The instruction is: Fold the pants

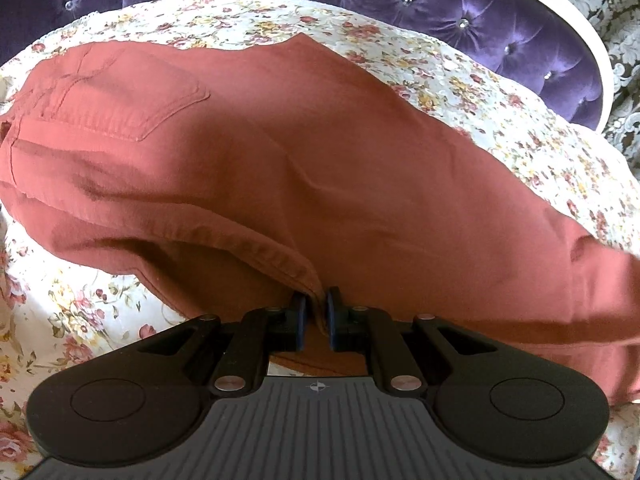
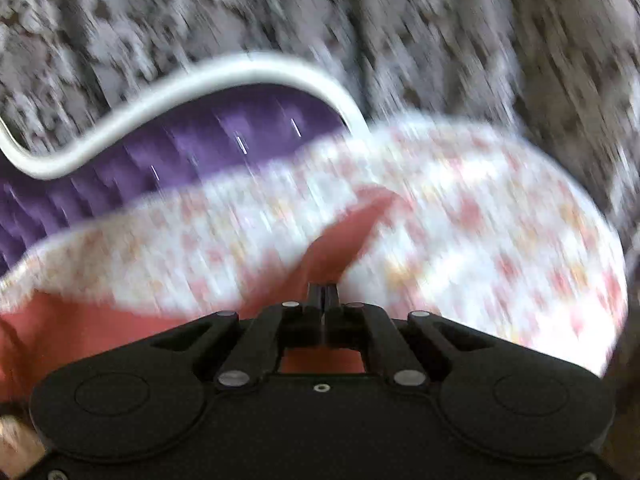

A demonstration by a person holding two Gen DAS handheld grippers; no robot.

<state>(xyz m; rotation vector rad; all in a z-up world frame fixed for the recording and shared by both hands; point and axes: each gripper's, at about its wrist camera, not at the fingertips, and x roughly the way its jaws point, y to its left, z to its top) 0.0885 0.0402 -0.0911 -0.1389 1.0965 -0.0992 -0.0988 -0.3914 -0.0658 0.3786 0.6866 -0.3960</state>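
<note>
Rust-red pants (image 1: 280,152) lie folded lengthwise on a floral bedsheet (image 1: 500,120), back pocket (image 1: 120,108) up at the far left. My left gripper (image 1: 316,312) is shut on a seam fold of the pants at their near edge. In the blurred right wrist view, my right gripper (image 2: 324,292) is shut on a narrow end of the pants (image 2: 344,236), which rises from the fingers over the sheet (image 2: 480,240).
A purple tufted headboard (image 1: 500,28) with a white frame (image 2: 160,104) runs along the far side of the bed. Patterned wallpaper (image 2: 440,20) is behind it. The bed's edge curves away at the right in the right wrist view.
</note>
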